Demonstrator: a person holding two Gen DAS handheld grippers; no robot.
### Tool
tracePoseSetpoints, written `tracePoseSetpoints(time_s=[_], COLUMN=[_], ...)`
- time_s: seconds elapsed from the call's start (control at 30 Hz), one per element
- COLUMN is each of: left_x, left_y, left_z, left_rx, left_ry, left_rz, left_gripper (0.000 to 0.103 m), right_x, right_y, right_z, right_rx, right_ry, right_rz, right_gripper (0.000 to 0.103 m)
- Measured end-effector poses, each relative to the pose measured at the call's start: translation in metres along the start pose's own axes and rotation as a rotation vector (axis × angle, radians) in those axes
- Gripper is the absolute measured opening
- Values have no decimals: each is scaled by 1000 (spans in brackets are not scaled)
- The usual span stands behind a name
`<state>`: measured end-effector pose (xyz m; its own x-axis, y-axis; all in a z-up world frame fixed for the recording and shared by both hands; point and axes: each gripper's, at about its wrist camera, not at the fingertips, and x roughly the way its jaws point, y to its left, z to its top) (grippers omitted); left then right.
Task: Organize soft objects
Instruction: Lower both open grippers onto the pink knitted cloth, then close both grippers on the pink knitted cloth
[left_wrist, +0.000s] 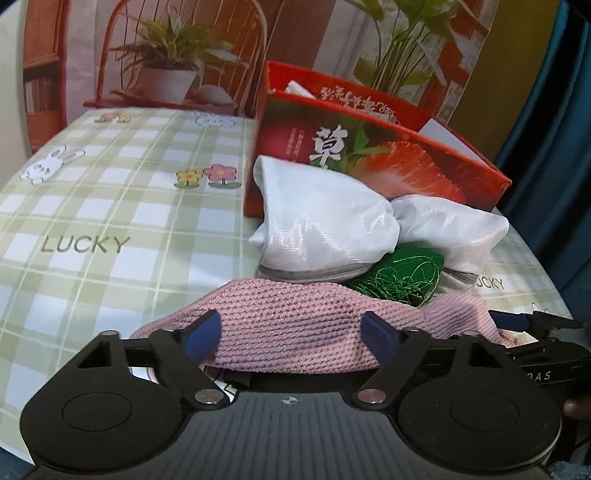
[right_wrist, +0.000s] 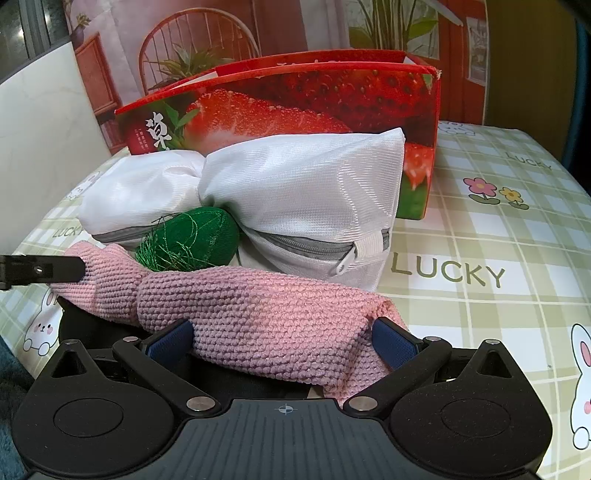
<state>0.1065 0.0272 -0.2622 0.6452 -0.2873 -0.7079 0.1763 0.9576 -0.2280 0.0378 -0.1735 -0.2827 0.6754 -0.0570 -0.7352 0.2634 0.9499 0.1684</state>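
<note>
Pink cloth (left_wrist: 295, 325): knitted, bunched lengthwise, lying across the near edge of the checked tablecloth (left_wrist: 110, 206); you have both tools at it. Left gripper (left_wrist: 291, 338): jaws wide, cloth between the blue pads (left_wrist: 203, 334), both touching its edges; whether they press I cannot tell. Right gripper (right_wrist: 284, 341): jaws wide, the cloth's thicker end filling the gap, pads against its sides; grip likewise unclear. White mesh bag (right_wrist: 295, 192): grey zip, pinched in the middle, just behind the cloth. Green ball (right_wrist: 192, 236): loose threads, wedged between cloth and bag. Strawberry box (right_wrist: 314, 107): open-topped, behind the bag, touching it.
</note>
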Motion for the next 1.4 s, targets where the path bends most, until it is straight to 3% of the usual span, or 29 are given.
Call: tracePoseSetpoints(time_s=[0.03, 0.1, 0.17, 0.23, 0.43, 0.53, 0.6, 0.83, 0.97, 1.07, 1.17, 1.4], left_x=[1, 1, 1, 1, 3, 4, 4, 6, 6, 5, 3, 5], left_y=[1, 3, 4, 4, 5, 5, 5, 6, 5, 4, 5, 2], left_z=[0, -1, -2, -3, -5, -5, -4, -5, -4, -4, -3, -4], left_rx=[-7, -12, -10, -11, -16, -14, -13, -7, -2, 9, 12, 22], left_ry=[2, 4, 6, 3, 19, 21, 23, 27, 26, 12, 1, 9], left_rz=[-6, -19, -27, -36, -35, -31, -29, -28, -33, -23, 1, -58], left_gripper=[79, 49, 34, 34, 34, 35, 35, 36, 51, 65, 77, 79], right_x=[0, 0, 0, -2, -24, -35, -39, -22, -9, -8, -9, -16], right_y=[0, 0, 0, -1, -9, -11, -11, -7, -4, -3, -1, 1], right_z=[0, 0, 1, 2, 6, 10, 11, 10, 11, 15, 16, 13], right_rx=[0, 1, 3, 19, 88, 110, 110, 117, 109, 112, 102, 91], right_ry=[0, 1, 10, 26, -29, -49, -34, 43, 58, 55, 45, 14], right_rz=[0, 0, -2, 3, 1, 6, 10, 53, 50, 70, 73, 72], right_gripper=[103, 103, 103, 103, 101, 91, 82, 73, 68, 41, 33, 26])
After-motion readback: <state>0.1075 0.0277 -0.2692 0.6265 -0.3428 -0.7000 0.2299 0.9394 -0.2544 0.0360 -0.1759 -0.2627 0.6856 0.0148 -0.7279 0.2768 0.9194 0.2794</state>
